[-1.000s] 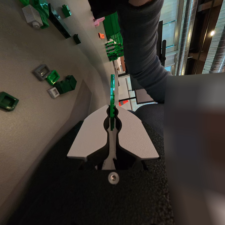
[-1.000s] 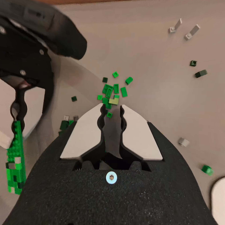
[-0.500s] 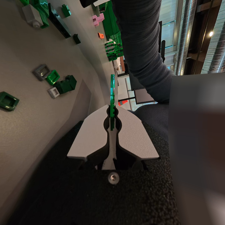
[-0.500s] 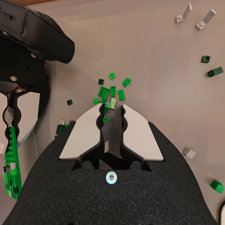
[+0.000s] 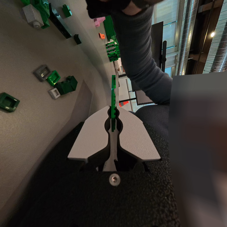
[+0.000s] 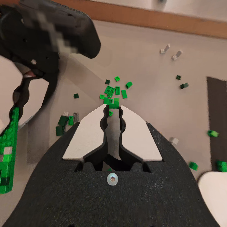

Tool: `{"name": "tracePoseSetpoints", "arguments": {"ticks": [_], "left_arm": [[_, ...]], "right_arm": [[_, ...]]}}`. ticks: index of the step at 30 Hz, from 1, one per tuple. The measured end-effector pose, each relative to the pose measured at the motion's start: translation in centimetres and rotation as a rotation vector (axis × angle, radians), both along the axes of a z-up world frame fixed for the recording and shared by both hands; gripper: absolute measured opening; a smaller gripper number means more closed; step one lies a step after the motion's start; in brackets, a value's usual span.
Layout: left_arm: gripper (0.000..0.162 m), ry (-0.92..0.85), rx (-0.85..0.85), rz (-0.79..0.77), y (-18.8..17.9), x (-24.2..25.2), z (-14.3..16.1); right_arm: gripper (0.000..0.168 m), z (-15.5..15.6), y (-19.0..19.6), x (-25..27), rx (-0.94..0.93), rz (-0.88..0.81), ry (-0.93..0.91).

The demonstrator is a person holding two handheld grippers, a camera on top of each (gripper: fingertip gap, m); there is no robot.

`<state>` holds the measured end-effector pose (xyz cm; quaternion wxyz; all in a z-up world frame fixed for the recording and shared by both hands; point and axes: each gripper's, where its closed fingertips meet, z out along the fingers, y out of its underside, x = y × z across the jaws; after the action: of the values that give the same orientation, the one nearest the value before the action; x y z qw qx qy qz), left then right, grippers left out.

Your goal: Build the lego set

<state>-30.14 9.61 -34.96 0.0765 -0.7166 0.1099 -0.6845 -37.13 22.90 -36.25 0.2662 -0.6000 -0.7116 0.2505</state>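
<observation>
My left gripper [image 5: 113, 108] is shut on a thin green plate assembly [image 5: 113, 90], seen edge-on and sticking out past the fingertips. In the right wrist view that gripper [image 6: 18, 98] is at the left, with the studded plate [image 6: 8, 153] hanging below it. My right gripper [image 6: 113, 106] is open, low over a cluster of small green tiles [image 6: 114, 91]. A green L-shaped piece [image 6: 113, 104] lies right at the gap between its fingertips. I cannot tell whether the fingers touch it.
Loose grey, white and green pieces [image 5: 53, 78] lie on the grey table beside the left gripper. A green built block [image 5: 112, 51] stands farther off, behind a person's sleeved arm [image 5: 138, 49]. Grey slopes [image 6: 165, 49], dark green bricks [image 6: 184, 85], a dark strip [image 6: 216, 122] and a white round object [image 6: 213, 196] are to the right. My hands' fingertips stand some 15 centimetres from each other.
My right gripper has moved forward onto the tile cluster, its jaws have narrowed a little, and the L-shaped piece now sits at the fingertips. The left gripper has held its plate still.
</observation>
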Motion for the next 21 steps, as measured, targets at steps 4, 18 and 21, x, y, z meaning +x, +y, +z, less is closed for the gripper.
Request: {"name": "tracePoseSetpoints", "arguments": {"ticks": [4, 18, 21], "left_arm": [[0.004, 0.000, -0.002, 0.000, 0.0, 0.0, 0.0], [0.004, 0.004, -0.006, 0.013, 0.2, 0.0, -0.1], [0.004, 0.004, -0.007, 0.015, 0.2, 0.0, -0.1]], "right_arm": [[0.015, 2.1, -0.8, 2.2, 0.234, 0.063, 0.118], [0.015, 3.5, -2.8, 8.7, 0.353, -0.010, 0.172], [0.015, 3.7, -3.2, 9.7, 0.341, -0.035, 0.177]]}}
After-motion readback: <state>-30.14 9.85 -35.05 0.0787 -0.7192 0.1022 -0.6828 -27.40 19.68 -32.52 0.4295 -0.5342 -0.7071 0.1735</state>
